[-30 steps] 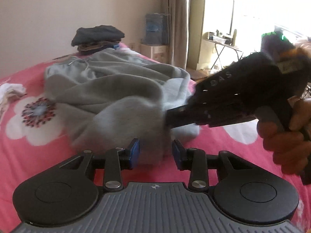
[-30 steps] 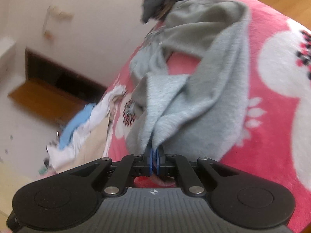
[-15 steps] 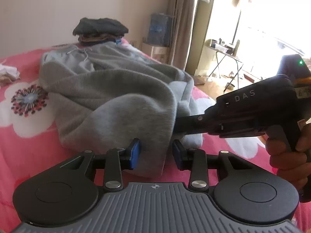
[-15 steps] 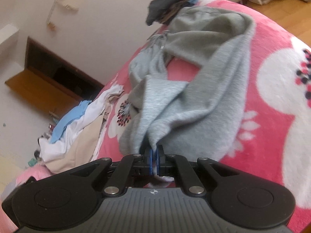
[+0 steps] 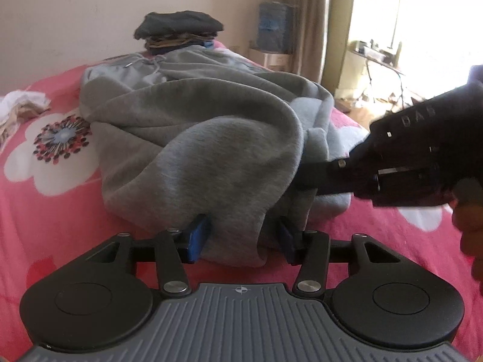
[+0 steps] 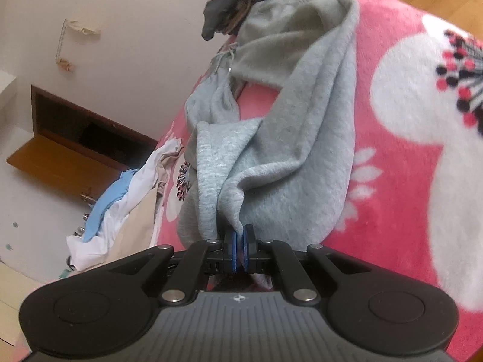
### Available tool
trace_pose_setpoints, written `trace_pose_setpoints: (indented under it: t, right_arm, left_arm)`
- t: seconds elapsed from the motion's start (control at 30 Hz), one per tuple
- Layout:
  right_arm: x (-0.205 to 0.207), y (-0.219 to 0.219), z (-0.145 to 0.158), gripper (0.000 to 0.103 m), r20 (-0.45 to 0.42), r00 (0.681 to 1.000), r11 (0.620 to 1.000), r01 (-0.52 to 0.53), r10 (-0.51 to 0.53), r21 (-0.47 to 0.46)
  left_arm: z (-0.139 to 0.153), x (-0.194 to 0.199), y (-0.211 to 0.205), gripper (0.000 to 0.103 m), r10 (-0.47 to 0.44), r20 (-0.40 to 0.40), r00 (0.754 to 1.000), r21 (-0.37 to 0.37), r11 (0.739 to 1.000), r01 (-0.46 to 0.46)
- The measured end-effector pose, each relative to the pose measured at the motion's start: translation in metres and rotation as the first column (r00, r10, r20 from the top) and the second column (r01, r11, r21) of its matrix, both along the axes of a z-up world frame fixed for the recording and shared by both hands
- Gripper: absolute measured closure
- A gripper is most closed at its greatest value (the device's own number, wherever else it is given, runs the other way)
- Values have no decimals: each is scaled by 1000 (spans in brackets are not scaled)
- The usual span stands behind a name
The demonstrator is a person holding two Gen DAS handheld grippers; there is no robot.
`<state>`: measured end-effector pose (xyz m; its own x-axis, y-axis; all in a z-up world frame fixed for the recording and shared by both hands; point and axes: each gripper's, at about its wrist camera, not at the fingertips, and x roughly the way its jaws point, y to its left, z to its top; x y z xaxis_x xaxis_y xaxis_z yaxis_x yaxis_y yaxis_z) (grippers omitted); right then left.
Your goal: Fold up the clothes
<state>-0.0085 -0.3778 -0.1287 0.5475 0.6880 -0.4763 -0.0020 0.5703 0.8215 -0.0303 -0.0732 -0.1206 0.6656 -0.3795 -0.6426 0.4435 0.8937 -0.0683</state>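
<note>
On the pink flowered bed (image 5: 45, 217) lies a rumpled grey hoodie (image 5: 196, 138). The left tongs (image 5: 241, 238) are opening, a fold of it loose between them; the right tongs (image 6: 240, 252) are clamped on its edge.

Sweatpants (image 5: 196, 138) on blanket (image 5: 54, 205)

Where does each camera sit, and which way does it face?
Left wrist: on the left gripper, looking along the bed at the grey hoodie; jaws opening around a fold; the right gripper's body and hand show.
Right wrist: on the right gripper, tilted, facing hoodie and wall; pads pinch fabric.
Shared: hoodie, bed, the dark folded pile.
</note>
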Motion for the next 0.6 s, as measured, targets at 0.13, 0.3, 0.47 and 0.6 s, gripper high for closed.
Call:
trace_pose_setpoints:
  t: [0.13,0.3,0.47,0.6]
  right_arm:
    - [0,4,-7,93,-29,1000,999,8,-7,35]
    - [-4,26,-9,89,-27,999,1000,-29,29,10]
    - [-6,35,6,99,46,999,997,-5,9,-78]
    - [-5,19,24,99,82,996,997,45,-40,-65]
  left_arm:
    - [3,2,4,79,55,10,998,-16,998,-55]
    - [8,2,3,94,52,19,998,-11,999,-52]
    - [17,-4,8,98,88,89,992,2,996,-88]
    - [33,2,24,98,154,129,980,-29,988,-152]
